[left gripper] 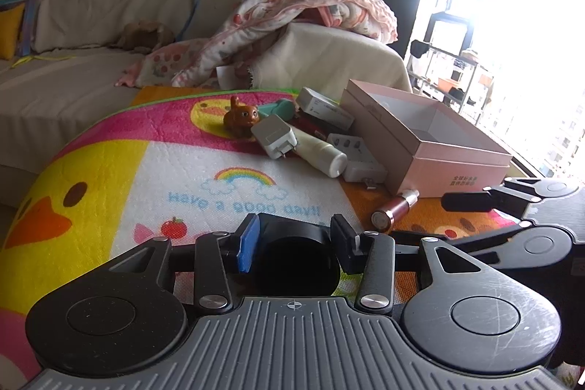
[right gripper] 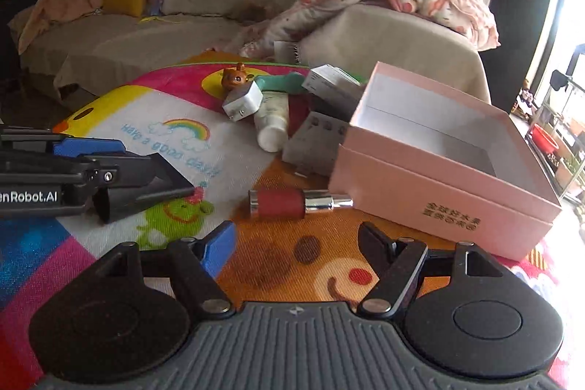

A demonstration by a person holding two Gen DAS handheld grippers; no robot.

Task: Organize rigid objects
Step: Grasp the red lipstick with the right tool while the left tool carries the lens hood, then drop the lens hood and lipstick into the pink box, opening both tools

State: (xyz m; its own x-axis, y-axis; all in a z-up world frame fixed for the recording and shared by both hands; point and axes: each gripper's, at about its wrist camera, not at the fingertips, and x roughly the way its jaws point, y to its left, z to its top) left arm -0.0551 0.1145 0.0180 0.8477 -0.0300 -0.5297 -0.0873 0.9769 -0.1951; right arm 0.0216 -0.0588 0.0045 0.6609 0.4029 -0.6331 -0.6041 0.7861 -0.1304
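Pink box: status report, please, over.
Left tool shut on black cylinder. Right tool open, empty. Pink box open, looks empty. Red bottle lies beside it.

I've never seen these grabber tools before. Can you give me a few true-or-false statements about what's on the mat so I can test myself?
1. The pink box is open on top. True.
2. The red tube stands upright. False: it lies on its side on the mat, right beside the box.
3. The right gripper holds the brown toy animal. False: its jaws are open with nothing between them, and the toy sits at the far side of the mat.
4. A black cylinder sits between the fingers of the left gripper. True.
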